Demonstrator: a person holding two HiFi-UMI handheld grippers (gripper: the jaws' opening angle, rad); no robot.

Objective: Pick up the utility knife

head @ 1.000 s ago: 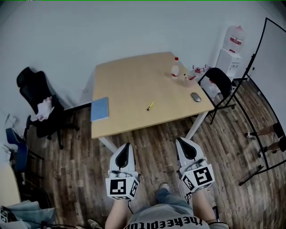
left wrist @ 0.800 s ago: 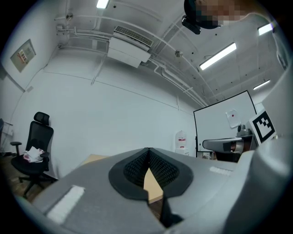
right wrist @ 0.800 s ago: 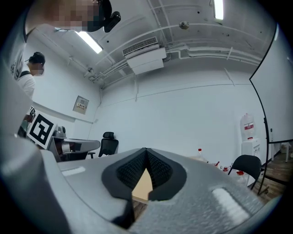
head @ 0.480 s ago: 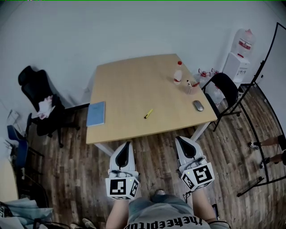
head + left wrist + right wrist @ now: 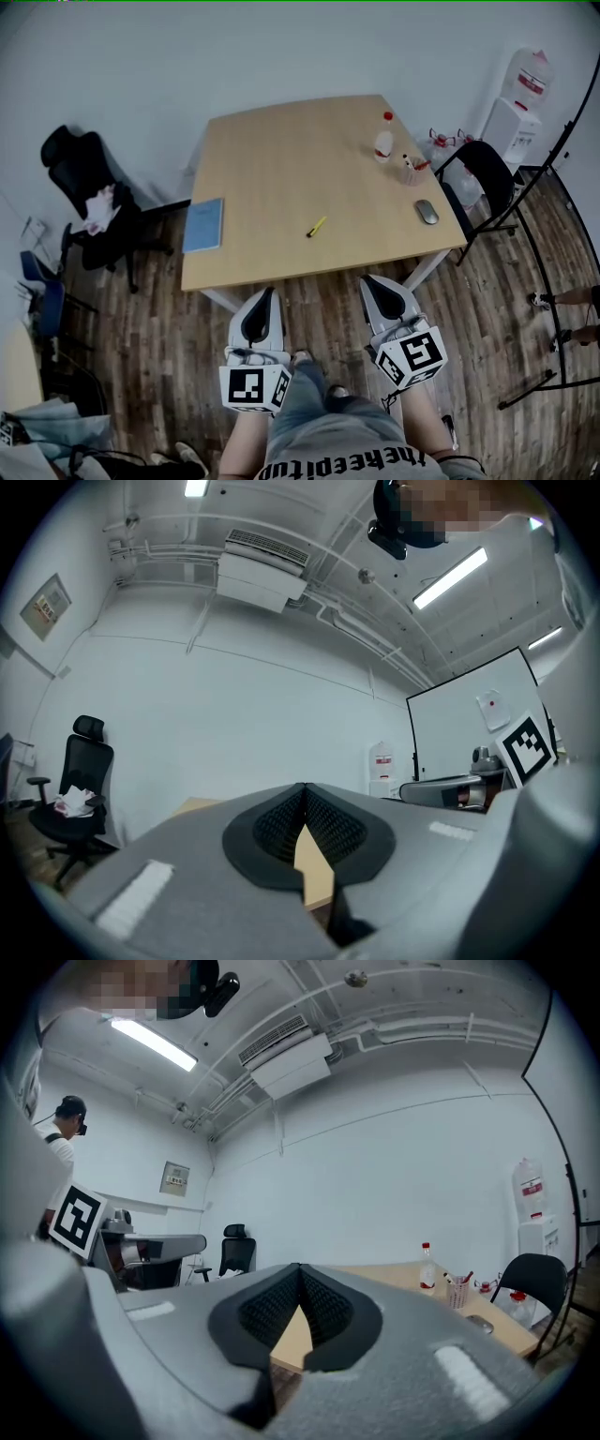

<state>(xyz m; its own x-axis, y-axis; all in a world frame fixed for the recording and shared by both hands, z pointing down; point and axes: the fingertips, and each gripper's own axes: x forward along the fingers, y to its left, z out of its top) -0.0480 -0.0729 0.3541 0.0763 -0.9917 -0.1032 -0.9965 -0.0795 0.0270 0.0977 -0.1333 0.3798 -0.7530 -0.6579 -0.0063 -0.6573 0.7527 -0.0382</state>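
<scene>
A small yellow utility knife (image 5: 317,226) lies near the middle of the light wooden table (image 5: 272,159) in the head view. Both grippers hang over the wooden floor just short of the table's near edge. My left gripper (image 5: 265,293) is shut, its tips meeting with nothing between them. My right gripper (image 5: 369,282) is also shut and empty. In the left gripper view the left gripper (image 5: 306,787) points level at the table edge. The right gripper (image 5: 299,1267) in its own view does the same. The knife does not show in either gripper view.
On the table lie a blue notebook (image 5: 203,225), a bottle with a red cap (image 5: 383,139), a pen cup (image 5: 410,170) and a grey mouse (image 5: 427,212). A black office chair (image 5: 89,200) stands left, a black folding chair (image 5: 487,178) and a water dispenser (image 5: 521,114) right.
The table has come closer to me and the grippers now sit just before its near edge. Both grippers stay shut.
</scene>
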